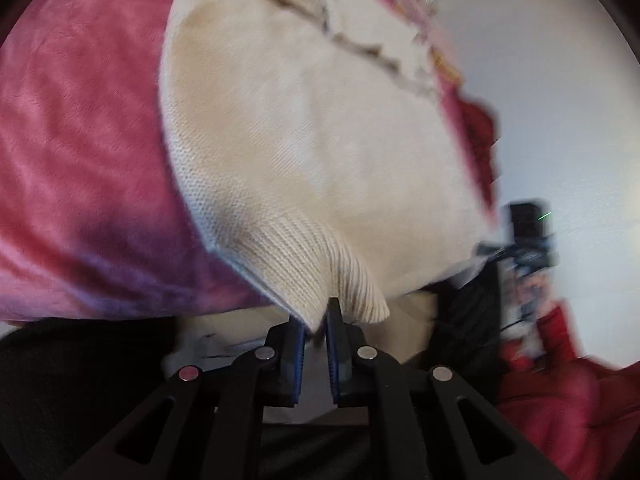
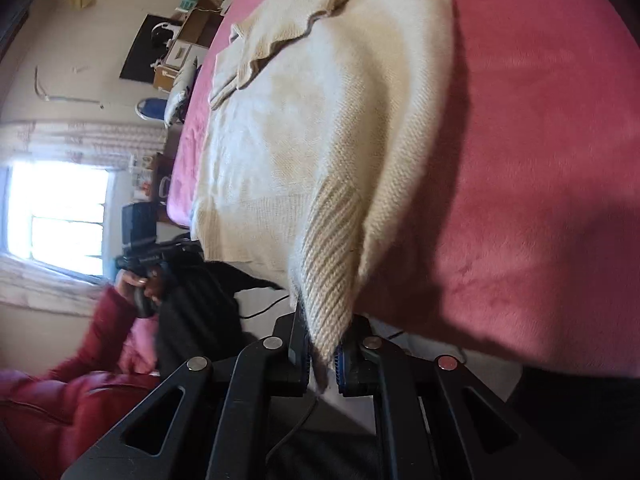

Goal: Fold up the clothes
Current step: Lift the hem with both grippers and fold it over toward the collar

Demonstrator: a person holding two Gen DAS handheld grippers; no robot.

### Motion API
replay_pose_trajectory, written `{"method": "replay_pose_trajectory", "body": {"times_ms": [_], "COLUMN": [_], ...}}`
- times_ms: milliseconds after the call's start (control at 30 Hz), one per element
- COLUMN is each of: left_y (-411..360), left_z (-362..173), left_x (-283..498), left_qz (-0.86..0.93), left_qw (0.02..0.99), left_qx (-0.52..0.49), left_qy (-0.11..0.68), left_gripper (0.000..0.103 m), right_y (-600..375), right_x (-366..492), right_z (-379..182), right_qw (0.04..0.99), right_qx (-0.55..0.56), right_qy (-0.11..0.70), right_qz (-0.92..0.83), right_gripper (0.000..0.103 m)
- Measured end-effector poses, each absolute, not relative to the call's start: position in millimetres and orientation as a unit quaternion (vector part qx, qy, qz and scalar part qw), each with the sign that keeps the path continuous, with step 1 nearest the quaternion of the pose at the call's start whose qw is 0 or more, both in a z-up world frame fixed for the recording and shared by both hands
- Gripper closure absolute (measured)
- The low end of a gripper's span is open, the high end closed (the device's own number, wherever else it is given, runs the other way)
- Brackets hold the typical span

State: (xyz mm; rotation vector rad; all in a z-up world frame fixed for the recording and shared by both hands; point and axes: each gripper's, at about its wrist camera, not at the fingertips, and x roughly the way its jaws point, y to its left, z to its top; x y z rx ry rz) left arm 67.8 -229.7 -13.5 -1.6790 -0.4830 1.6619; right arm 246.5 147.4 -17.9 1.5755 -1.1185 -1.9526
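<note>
A cream knitted sweater (image 1: 304,152) lies spread on a pink blanket (image 1: 76,152) over a bed. In the left wrist view my left gripper (image 1: 318,326) is shut on a ribbed hem corner (image 1: 304,276) of the sweater, which rises off the bed edge. In the right wrist view my right gripper (image 2: 320,354) is shut on the other ribbed hem corner (image 2: 328,276) of the same sweater (image 2: 304,120), the knit pinched between its blue pads. A folded sleeve (image 2: 280,36) lies across the sweater's far part.
The other gripper, held in a hand with a red sleeve (image 1: 560,360), shows at right in the left wrist view, and at left (image 2: 148,256) in the right wrist view. A bright window (image 2: 60,208) and cluttered boxes (image 2: 188,36) stand beyond the pink blanket (image 2: 540,160).
</note>
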Motion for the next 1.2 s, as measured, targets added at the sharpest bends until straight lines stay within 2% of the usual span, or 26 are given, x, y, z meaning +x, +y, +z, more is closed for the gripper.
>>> {"method": "replay_pose_trajectory", "body": {"times_ms": [100,233,433,533,667,767,833,933,1000,1067,1133,1200], "left_y": [-247.9,-256.1,-270.3,-243.6,-251.6,-285.5,-305.6,-316.3,-322.6,-319.9,-306.6,-301.8], "left_z": [-2.3,9.0,-21.0,-45.6,-35.1,-35.4,-36.2,-44.7,-49.7,-42.1,-32.5,-13.3], "left_x": [38.1,-18.2,-129.2,-158.3,-169.3,-176.5,-177.8,-173.8,-169.7,-167.9,-170.7,-160.6], "left_qz": [0.627,0.626,0.634,0.638,0.642,0.634,0.642,0.641,0.636,0.665,0.7,0.745], "left_qw": [0.37,0.349,0.247,0.199,0.228,0.227,0.198,0.158,0.146,0.146,0.149,0.171], "left_qx": [-0.62,-0.577,-0.512,-0.526,-0.518,-0.487,-0.459,-0.418,-0.401,-0.399,-0.397,-0.397], "left_qy": [-0.293,-0.391,-0.525,-0.527,-0.517,-0.557,-0.581,-0.624,-0.643,-0.614,-0.574,-0.508], "left_gripper": [0.095,0.095,0.095,0.097,0.097,0.093,0.093,0.089,0.089,0.089,0.088,0.088], "right_y": [152.4,174.2,236.4,254.3,248.9,264.6,280.6,312.3,321.7,325.3,324.0,312.4], "right_x": [225.7,157.5,33.2,3.0,-3.6,-4.4,-8.6,11.3,25.0,36.4,45.0,55.2], "right_z": [-5.7,10.4,-27.3,-60.1,-70.8,-76.1,-80.0,-73.0,-67.5,-54.6,-36.4,-10.7], "right_qw": [0.215,0.227,0.139,0.084,0.087,0.078,0.09,0.055,0.038,0.022,0.018,0.032], "right_qx": [0.534,0.474,0.398,0.395,0.405,0.384,0.342,0.237,0.208,0.213,0.232,0.262], "right_qy": [-0.451,-0.514,-0.619,-0.653,-0.661,-0.7,-0.735,-0.77,-0.77,-0.739,-0.69,-0.603], "right_qz": [-0.682,-0.678,-0.662,-0.641,-0.626,-0.597,-0.578,-0.59,-0.602,-0.639,-0.685,-0.752], "right_gripper": [0.093,0.093,0.093,0.093,0.093,0.087,0.064,0.021,0.02,0.02,0.02,0.02]}}
